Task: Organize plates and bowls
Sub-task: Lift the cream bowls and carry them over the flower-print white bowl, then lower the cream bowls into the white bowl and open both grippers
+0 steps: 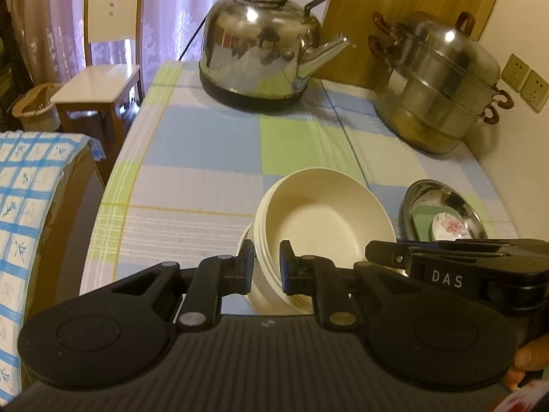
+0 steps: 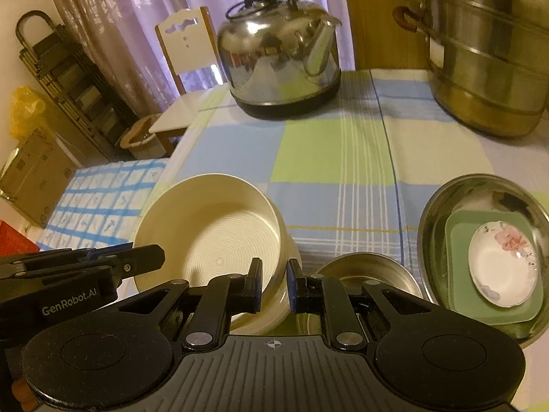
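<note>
A stack of cream bowls [image 1: 322, 216] sits tilted on the checked tablecloth. My left gripper [image 1: 267, 267] is shut on the stack's left rim. My right gripper [image 2: 274, 283] is shut on the right rim of the same cream bowls [image 2: 209, 233]. To the right a steel basin [image 2: 446, 199] holds a green square plate [image 2: 459, 240] and a small white flowered dish [image 2: 502, 267]. A small steel bowl [image 2: 367, 271] sits just in front of my right gripper. The basin also shows in the left wrist view [image 1: 429, 194].
A steel kettle [image 1: 260, 44] stands at the back of the table and a stacked steel steamer pot [image 1: 435, 86] at the back right. A wooden chair [image 1: 106, 55] stands beyond the table's far left. A blue-checked cloth [image 1: 31, 185] covers furniture at the left.
</note>
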Demonstrator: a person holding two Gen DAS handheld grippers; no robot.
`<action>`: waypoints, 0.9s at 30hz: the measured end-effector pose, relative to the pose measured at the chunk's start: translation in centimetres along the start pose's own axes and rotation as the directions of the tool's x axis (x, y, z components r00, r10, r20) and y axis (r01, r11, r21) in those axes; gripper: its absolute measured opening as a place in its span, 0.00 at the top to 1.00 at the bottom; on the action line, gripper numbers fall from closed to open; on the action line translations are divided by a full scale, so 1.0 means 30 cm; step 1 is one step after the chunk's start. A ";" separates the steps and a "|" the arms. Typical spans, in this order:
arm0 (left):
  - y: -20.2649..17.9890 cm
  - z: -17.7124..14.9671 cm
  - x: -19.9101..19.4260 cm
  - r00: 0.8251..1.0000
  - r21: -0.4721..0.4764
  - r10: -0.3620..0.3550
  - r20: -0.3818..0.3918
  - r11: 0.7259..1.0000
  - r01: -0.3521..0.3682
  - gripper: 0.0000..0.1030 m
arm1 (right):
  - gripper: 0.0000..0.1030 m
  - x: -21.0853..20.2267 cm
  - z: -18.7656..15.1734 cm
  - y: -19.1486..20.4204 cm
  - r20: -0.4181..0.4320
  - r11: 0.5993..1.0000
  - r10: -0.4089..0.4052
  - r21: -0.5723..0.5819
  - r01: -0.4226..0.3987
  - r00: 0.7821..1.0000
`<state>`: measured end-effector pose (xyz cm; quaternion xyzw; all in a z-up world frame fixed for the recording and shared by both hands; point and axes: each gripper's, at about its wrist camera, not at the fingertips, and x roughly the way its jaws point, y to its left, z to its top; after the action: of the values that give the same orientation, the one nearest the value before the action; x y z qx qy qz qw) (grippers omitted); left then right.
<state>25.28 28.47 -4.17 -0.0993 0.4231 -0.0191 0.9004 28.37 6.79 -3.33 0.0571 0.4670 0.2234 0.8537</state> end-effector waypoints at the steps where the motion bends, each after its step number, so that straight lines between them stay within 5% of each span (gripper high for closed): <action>1: 0.005 -0.003 0.013 1.000 -0.006 0.000 -0.011 1.000 0.000 0.87 | 0.86 0.012 0.000 -0.003 -0.007 1.000 -0.001 0.001 0.001 1.000; 27: 0.011 -0.013 0.079 0.997 -0.036 0.003 -0.073 0.999 -0.006 0.83 | 0.85 0.074 0.003 -0.036 -0.080 0.999 0.009 0.042 -0.006 0.997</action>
<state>26.49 28.45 -6.28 -0.1137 0.4560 -0.0130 0.8826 29.84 6.81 -5.34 0.0676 0.5051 0.2189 0.8321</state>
